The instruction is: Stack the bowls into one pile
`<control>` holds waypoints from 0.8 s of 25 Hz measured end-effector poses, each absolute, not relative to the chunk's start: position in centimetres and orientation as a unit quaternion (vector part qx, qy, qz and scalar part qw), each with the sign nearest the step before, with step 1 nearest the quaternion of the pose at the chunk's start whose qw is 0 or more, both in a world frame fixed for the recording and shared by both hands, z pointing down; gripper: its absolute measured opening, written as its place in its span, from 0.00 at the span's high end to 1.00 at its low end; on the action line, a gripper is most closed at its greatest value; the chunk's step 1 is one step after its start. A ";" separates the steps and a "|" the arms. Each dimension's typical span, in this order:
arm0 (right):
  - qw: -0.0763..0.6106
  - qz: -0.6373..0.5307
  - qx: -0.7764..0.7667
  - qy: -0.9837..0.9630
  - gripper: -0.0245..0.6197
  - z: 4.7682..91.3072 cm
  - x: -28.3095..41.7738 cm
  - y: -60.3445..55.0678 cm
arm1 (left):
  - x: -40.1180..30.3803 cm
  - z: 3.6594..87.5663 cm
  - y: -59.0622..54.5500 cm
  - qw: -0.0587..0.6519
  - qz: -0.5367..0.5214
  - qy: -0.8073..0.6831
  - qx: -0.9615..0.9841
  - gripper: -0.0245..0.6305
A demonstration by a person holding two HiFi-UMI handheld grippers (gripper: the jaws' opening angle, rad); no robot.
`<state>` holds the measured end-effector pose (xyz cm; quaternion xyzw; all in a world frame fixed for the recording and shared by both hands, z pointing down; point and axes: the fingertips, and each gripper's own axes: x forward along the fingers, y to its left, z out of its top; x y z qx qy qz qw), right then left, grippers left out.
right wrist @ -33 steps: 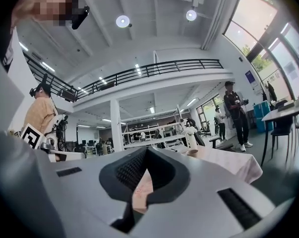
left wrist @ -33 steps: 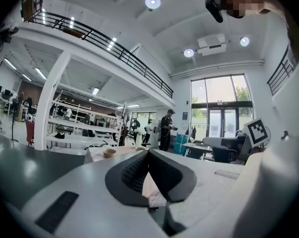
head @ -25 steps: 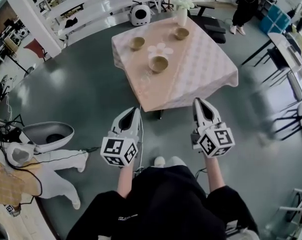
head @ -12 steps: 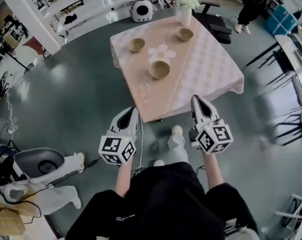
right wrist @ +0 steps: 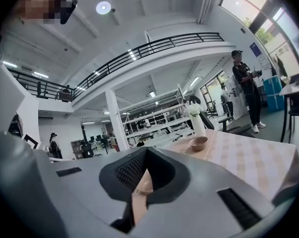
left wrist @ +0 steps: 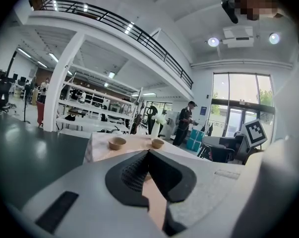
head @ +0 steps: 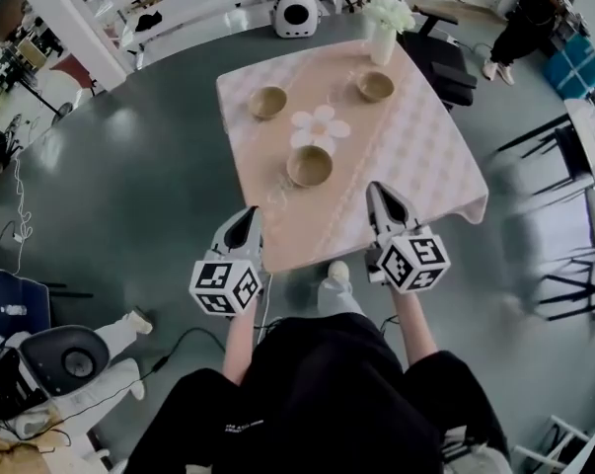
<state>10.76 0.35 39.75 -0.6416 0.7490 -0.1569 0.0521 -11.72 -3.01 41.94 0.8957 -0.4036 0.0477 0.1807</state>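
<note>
The left gripper (head: 246,221) has its fingers pressed together on nothing, and so has the right gripper (head: 378,194). Both point over the near edge of the pink-clothed surface (head: 420,156). The nearest bowl (head: 310,166) sits between and beyond them, touched by neither, beside a flower-shaped mat (head: 322,126). The far-left bowl (head: 268,102) and far-right bowl (head: 376,86) stand well apart, the latter near a vase (head: 382,39).

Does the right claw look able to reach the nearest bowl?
Probably yes: only bare tablecloth lies between the right claw and the nearest bowl, though the claw is shut and must open first.
</note>
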 end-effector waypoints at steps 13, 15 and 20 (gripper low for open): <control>0.014 -0.221 -0.556 0.801 0.98 44.3 13.6 -10.2 | -7.7 47.2 -9.7 0.250 0.083 -0.470 0.842 0.97; 0.011 -0.231 -0.532 0.814 0.97 44.9 13.0 -11.4 | -7.7 48.0 -10.2 0.260 0.084 -0.484 0.832 0.97; -0.004 -0.256 -0.503 0.826 0.97 47.1 12.0 -13.8 | -7.4 49.7 -11.3 0.277 0.087 -0.501 0.815 0.97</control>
